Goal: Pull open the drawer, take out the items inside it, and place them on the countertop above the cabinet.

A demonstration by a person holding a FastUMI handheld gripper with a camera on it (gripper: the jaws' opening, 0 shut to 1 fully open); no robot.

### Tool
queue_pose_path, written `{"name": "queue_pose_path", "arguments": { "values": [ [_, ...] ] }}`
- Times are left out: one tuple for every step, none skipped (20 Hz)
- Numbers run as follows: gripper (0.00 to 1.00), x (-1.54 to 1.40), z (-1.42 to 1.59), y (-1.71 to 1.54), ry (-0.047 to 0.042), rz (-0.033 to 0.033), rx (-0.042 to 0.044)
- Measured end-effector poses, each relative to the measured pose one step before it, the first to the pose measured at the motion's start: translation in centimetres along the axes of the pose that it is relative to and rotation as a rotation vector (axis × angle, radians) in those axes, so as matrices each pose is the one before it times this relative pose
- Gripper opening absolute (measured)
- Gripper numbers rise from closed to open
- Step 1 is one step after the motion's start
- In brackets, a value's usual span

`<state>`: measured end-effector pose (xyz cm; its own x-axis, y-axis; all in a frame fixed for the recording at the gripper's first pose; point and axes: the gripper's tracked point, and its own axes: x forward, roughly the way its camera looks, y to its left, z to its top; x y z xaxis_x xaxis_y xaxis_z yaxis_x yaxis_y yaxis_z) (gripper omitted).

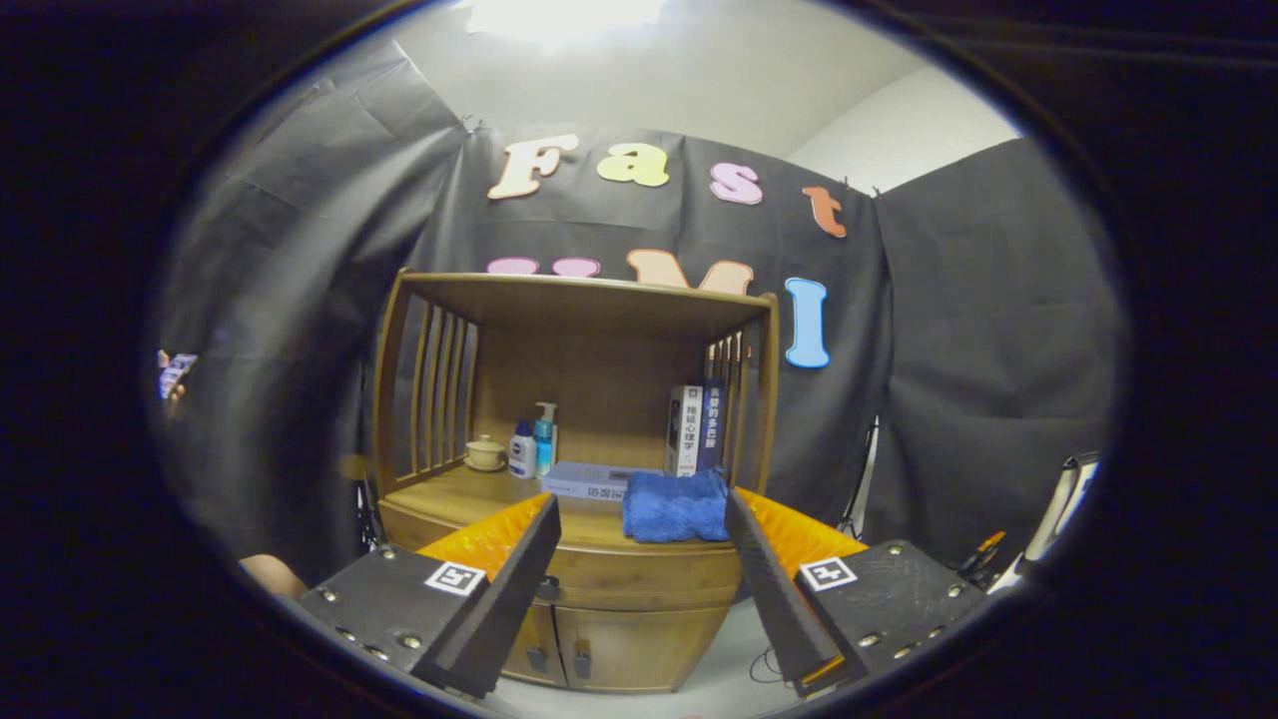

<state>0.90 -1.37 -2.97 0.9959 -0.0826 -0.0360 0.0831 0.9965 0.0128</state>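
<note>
You held the gripper (639,534) level in front of the wooden cabinet (589,469), its two fingers (519,574) spread wide apart with nothing between them, so the jaws were released. The cabinet filled the middle of the frame, with the fingers rising from the lower part of the picture on either side of its front. The drawer (639,574) sat just below the countertop (449,494), in the lower middle of the frame between the fingers, and it looked closed, its front flush with the cabinet. Under it were two small doors (619,649) with handles.

On the countertop a folded blue towel (677,507) lay at the front edge, just left of the right finger. Behind it and to the left rested a flat book (591,480). Further back on the left stood two pump bottles (533,446) side by side and a small lidded cup (485,452) on a saucer. At the back right, upright books (697,427) leaned against the slatted side. What the drawer held you could not see.
</note>
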Motion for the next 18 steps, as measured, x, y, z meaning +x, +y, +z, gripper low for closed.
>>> {"name": "queue_pose_path", "arguments": {
  "values": [
    [0.99,0.803,-0.534,0.499,-0.00262,0.00062,0.00902],
    [0.99,0.700,-0.548,0.682,0.00227,0.00755,0.00872],
    [0.99,0.705,-0.848,0.931,0.00337,0.01381,0.01231],
    [0.99,0.881,-0.903,1.137,-0.00134,0.02067,0.00605],
    [0.99,0.913,-0.741,0.902,-0.00388,0.00666,0.00058],
    [0.99,0.832,-0.959,0.417,0.00093,-0.00457,-0.00028],
    [0.99,0.797,-0.841,0.601,0.00308,-0.00078,0.00288],
    [0.99,0.892,-1.134,0.739,0.01261,0.00320,0.01184],
    [0.99,0.785,-1.111,0.761,0.01669,0.01245,0.01878],
    [0.99,0.862,-1.030,0.808,0.01397,0.01862,0.01964],
    [0.99,0.831,-1.044,0.592,0.01794,0.01331,0.01107],
    [0.99,0.771,-1.124,0.223,0.02111,0.00705,0.00252],
    [0.99,0.599,-1.075,0.259,0.01778,0.00627,-0.00145],
    [0.99,0.643,-0.861,0.187,0.01547,0.00195,-0.00117],
    [0.96,0.638,-0.971,0.368,0.01735,0.00968,0.00068],
    [0.94,0.369,-0.928,0.370,0.01906,0.00938,0.00297],
    [0.91,0.362,-0.899,0.414,0.01940,0.00724,0.00188],
    [0.90,0.210,-0.910,0.282,0.01941,0.00606,0.00073]
  ]
}}
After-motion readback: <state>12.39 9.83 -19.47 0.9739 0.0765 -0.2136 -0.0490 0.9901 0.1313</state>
